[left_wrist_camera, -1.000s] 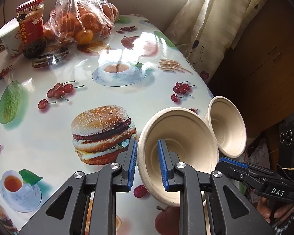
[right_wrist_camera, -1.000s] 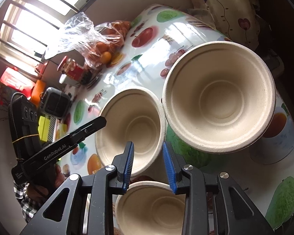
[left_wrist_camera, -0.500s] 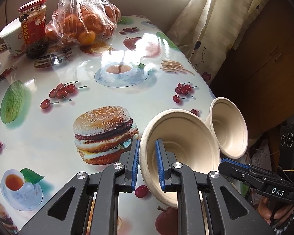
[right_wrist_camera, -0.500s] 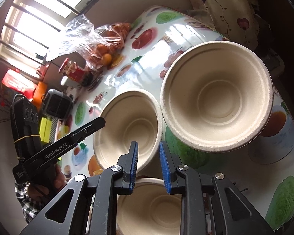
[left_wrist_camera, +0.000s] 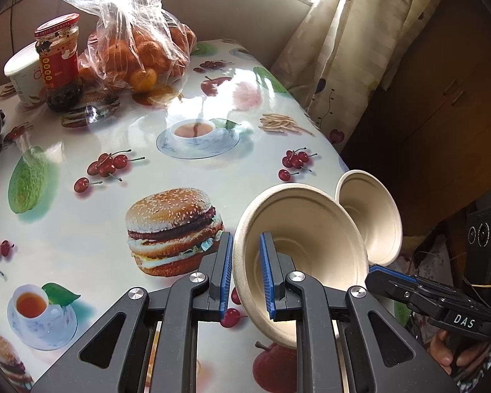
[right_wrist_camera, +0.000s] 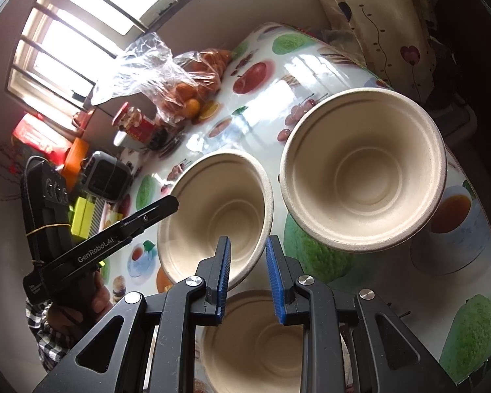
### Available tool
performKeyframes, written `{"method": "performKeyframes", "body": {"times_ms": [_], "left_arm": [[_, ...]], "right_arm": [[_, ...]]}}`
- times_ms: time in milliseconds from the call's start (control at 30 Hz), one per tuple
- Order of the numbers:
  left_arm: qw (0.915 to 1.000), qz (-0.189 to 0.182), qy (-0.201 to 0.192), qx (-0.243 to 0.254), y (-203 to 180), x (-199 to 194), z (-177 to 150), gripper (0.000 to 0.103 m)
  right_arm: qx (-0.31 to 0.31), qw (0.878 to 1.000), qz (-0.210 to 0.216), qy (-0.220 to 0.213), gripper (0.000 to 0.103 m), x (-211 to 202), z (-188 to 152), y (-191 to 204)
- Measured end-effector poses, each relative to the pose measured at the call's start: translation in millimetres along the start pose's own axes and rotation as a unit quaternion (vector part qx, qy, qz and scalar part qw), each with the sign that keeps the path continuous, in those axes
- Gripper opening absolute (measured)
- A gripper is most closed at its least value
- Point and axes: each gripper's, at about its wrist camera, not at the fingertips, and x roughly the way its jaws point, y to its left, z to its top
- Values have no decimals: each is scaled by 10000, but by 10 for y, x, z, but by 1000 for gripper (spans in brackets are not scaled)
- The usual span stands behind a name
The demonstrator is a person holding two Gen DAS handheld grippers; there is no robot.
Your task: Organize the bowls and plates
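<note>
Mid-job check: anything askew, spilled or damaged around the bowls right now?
The bowl pinched at its rim by the left tool is tipped steeply on its side, not flat. A second bowl sits right by the table edge near the curtain. No spill or damage shows.

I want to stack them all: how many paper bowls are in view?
3. The left gripper clamps the rim of the middle bowl; the large bowl stands right of it; the nearest bowl lies by the right gripper. Others may be nested unseen.
</note>
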Motion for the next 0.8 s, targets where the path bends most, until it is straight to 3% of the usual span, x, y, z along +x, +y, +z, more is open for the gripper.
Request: {"method": "performKeyframes", "body": {"times_ms": [800], "left_arm": [[9989,-175,-331,270,-336,-513,-246,18]], "right_arm": [[-333,9980,70,-531,23,-579,-282,145]]}}
